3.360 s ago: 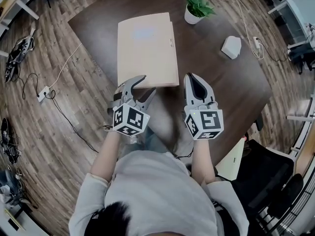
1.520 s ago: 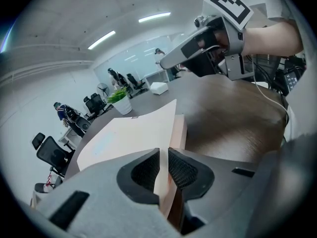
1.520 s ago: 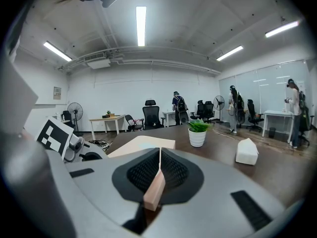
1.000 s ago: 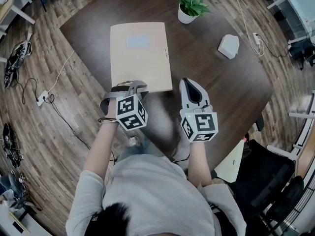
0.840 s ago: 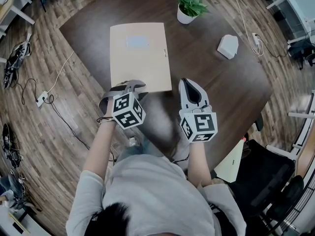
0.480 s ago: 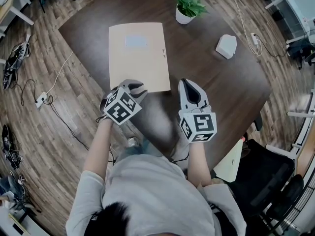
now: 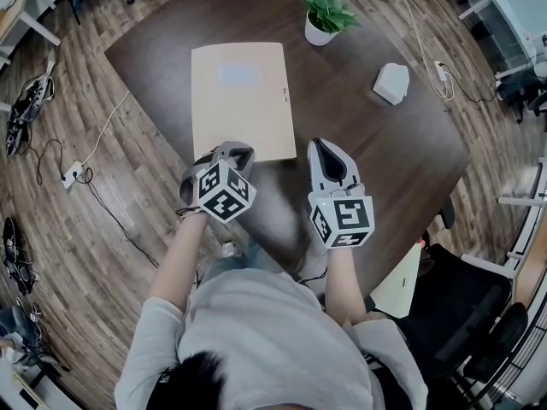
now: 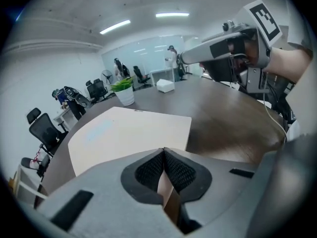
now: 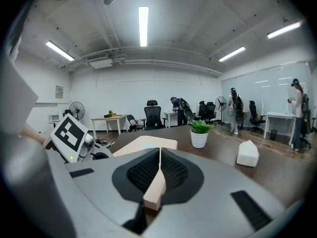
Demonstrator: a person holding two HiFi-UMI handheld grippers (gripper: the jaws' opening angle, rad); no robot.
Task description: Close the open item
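Head view: tan case [image 7: 244,101], pale label [image 7: 238,73] unreadable; left tongs [image 7: 243,150] just closed, right tongs [image 7: 321,143] shut, both empty.

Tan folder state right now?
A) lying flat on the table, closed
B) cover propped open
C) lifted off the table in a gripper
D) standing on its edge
A: the tan folder lies flat on the dark table with its cover down.

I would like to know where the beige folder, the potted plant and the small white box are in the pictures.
beige folder [image 7: 242,101], head view, middle of its top cover.
potted plant [image 7: 330,8], head view, on its green leaves.
white box [image 7: 391,83], head view, on its top face.
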